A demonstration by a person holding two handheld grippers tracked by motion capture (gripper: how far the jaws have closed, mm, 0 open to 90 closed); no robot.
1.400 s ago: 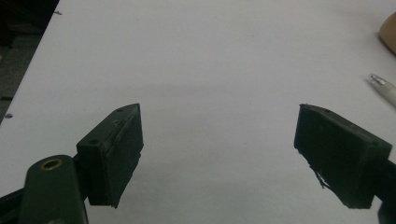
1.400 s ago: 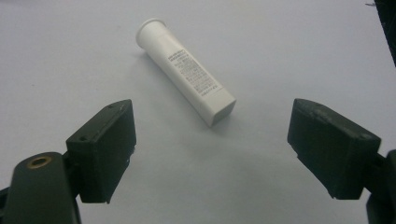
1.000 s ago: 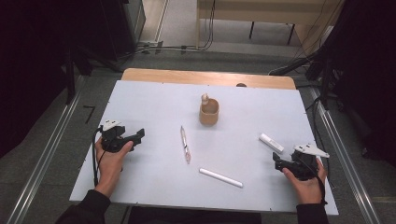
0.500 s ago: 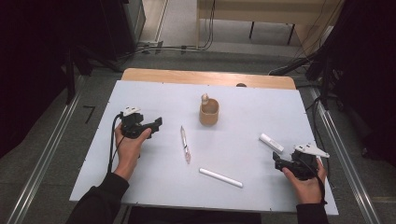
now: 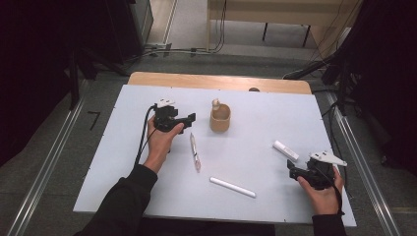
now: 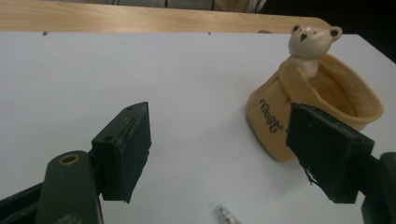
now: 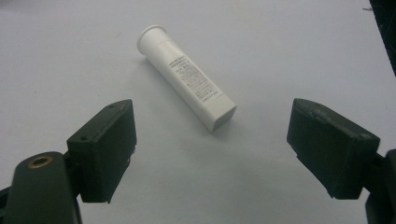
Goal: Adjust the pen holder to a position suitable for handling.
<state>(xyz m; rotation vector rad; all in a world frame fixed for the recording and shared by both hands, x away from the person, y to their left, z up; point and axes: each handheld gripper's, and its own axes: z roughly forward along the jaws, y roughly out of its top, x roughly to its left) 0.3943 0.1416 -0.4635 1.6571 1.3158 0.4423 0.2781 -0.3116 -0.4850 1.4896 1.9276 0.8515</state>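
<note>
jaws wide apart and empty, the left gripper (image 5: 189,117) hangs over the middle of the table (image 5: 128,147), just left of the tan bear-shaped holder (image 5: 220,118) and above the far end of the pen (image 5: 195,152). this looks like the approach step, with nothing grasped yet; the pen lies nearest, so the next move probably calls for lowering and turning the jaws across its thin barrel.

the right gripper (image 5: 291,172) rests near the table's right edge, equally open and holding nothing, aimed at the short white tube (image 5: 285,150) just beyond it. a longer white stick (image 5: 232,187) lies toward the near edge, between the two hands.

the left gripper view shows the holder's bear head (image 6: 309,39) and dark lettering (image 6: 271,113), plus the pen's tip (image 6: 226,215) at the bottom. the right gripper view shows fine print on the tube (image 7: 187,77) and its flanged cap end, too small to read from above.
</note>
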